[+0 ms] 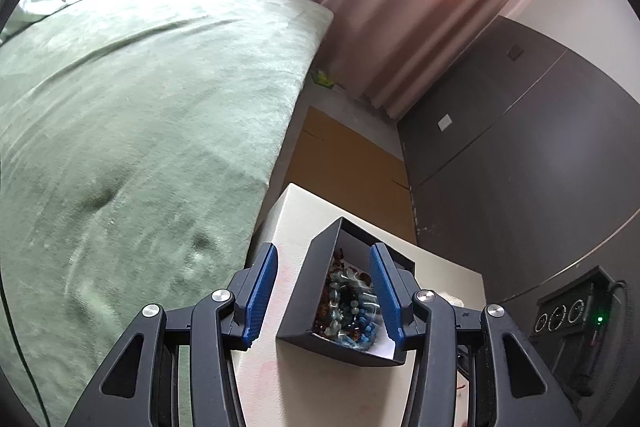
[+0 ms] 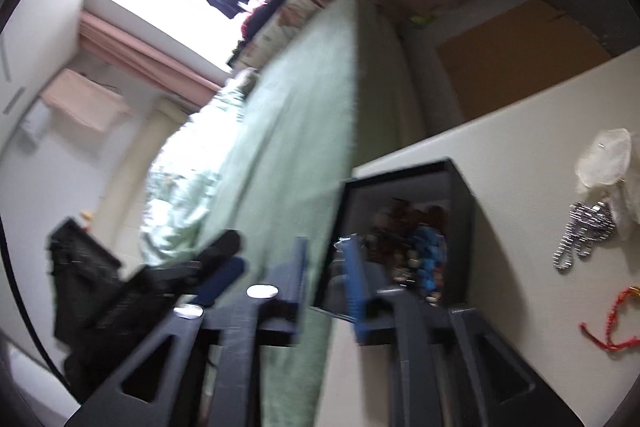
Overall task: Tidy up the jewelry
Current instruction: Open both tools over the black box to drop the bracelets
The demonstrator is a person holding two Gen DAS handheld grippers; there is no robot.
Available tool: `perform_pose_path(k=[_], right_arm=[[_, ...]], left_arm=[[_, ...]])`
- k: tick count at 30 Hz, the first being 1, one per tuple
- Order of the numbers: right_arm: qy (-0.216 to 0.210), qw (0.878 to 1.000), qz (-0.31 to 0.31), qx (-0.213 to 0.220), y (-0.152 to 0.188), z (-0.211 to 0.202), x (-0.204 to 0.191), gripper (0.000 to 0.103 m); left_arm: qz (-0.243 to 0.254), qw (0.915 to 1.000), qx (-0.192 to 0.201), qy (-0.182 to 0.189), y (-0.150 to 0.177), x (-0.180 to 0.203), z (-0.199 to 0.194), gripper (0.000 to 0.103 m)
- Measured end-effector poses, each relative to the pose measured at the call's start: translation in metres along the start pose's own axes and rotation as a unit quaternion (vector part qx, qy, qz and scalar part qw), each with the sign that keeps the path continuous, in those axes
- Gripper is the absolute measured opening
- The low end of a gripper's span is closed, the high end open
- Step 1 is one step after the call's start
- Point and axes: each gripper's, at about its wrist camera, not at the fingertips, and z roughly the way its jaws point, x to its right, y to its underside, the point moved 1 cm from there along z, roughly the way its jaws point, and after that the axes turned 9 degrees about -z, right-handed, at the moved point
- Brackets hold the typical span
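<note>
A black open box point(image 1: 304, 291) full of blue, grey and brown beads point(image 1: 348, 303) stands on the white table point(image 1: 280, 223) beside the bed. My left gripper point(image 1: 323, 301) hovers over it, open. Its left pad point(image 1: 260, 299) is outside the box's left wall and its right pad point(image 1: 386, 297) is over the inside, and neither presses on anything. In the blurred right wrist view, my right gripper point(image 2: 326, 279) is open at the near left corner of the box point(image 2: 460, 227) and holds nothing. A silver chain point(image 2: 584, 235) and a red bead string point(image 2: 612, 323) lie on the table point(image 2: 520, 147) to the right.
A green bed point(image 1: 140, 107) runs along the table's left side. A clear plastic bag point(image 2: 608, 155) lies behind the silver chain. Brown cardboard point(image 1: 352, 163) lies on the floor beyond the table, with pink curtains and a dark cabinet point(image 1: 520, 147) behind. A dark blurred shape with a blue part point(image 2: 224, 267) shows left of my right gripper.
</note>
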Motion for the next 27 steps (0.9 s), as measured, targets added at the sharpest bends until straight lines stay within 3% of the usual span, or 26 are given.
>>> perform_pose_path(k=[1,6,12,15,17,27], right_arm=[[0.008,1.000,0.000,0.008,0.000,-0.004,0.002,0.045],[0.003,1.000,0.000,0.023,-0.006,-0.026,0.011,0.045],[0.027,0.999,0.013,0.043,-0.008,-0.064,0.030,0.046],[0.046,0.997,0.022,0.053,-0.008,-0.083,0.041,0.057],[0.069,0.995,0.030,0.060,-0.007,-0.097,0.050,0.059],[0.119,0.990,0.075,0.031,-0.002,-0.121,0.085,0.059]], left_arm=[[0.001,1.0000,-0.001,-0.001,0.000,0.000,0.000,0.049],[0.001,1.0000,0.001,0.002,0.000,0.001,-0.001,0.049],[0.014,0.9999,-0.004,0.001,0.006,0.009,0.003,0.049],[0.028,0.9996,-0.009,0.004,0.013,0.018,0.007,0.049],[0.036,0.9993,-0.013,0.004,0.018,0.024,0.010,0.056],[0.118,0.9922,-0.039,-0.003,0.057,0.071,0.029,0.061]])
